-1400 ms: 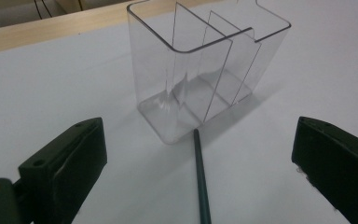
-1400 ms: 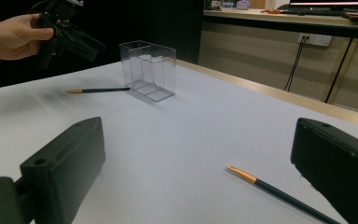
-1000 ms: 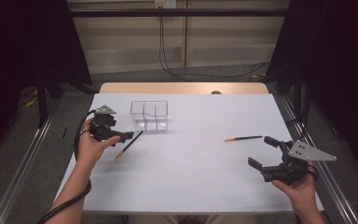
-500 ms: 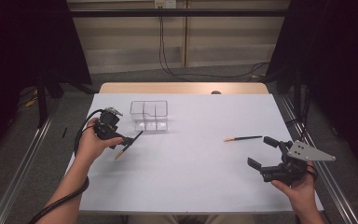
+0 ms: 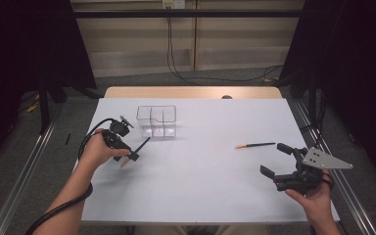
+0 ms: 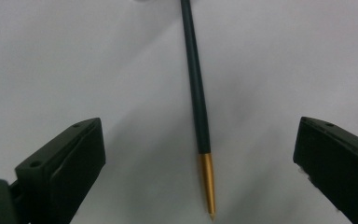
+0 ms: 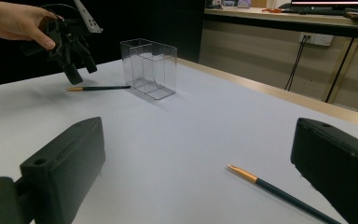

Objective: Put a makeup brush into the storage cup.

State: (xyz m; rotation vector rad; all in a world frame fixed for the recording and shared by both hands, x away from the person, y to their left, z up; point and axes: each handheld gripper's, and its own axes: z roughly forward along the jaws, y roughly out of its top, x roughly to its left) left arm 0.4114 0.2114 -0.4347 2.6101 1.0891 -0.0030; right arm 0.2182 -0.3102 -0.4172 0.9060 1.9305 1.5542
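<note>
The left gripper (image 5: 129, 157) hangs over the desk (image 5: 205, 191) near its left edge, tipped down at a dark pen (image 5: 136, 151) with a gold tip that lies flat on the white surface. In the left gripper view the jaws stand wide apart on either side of the pen (image 6: 197, 107), which runs up the middle between them without touching either; its gold tip points toward the camera and its dark barrel runs away toward a clear box (image 5: 156, 120). That box, split into compartments, stands upright toward the far edge of the desk, left of the middle, just beyond the far end of the pen. The left hand (image 5: 98, 149) wraps the gripper body, and its cable loops back along the forearm. The right gripper (image 5: 280, 160) is held near the right edge toward the near corner, jaws also wide apart and holding nothing, with its grey plate on top. A second pen (image 5: 255, 145) lies on the desk just beyond it, gold tip pointing left; in the right gripper view this second pen (image 7: 279, 192) sits low between the jaws, closer to the one at that view's right, while the box (image 7: 149, 67) and the left gripper (image 7: 77, 65) appear farther off.
</note>
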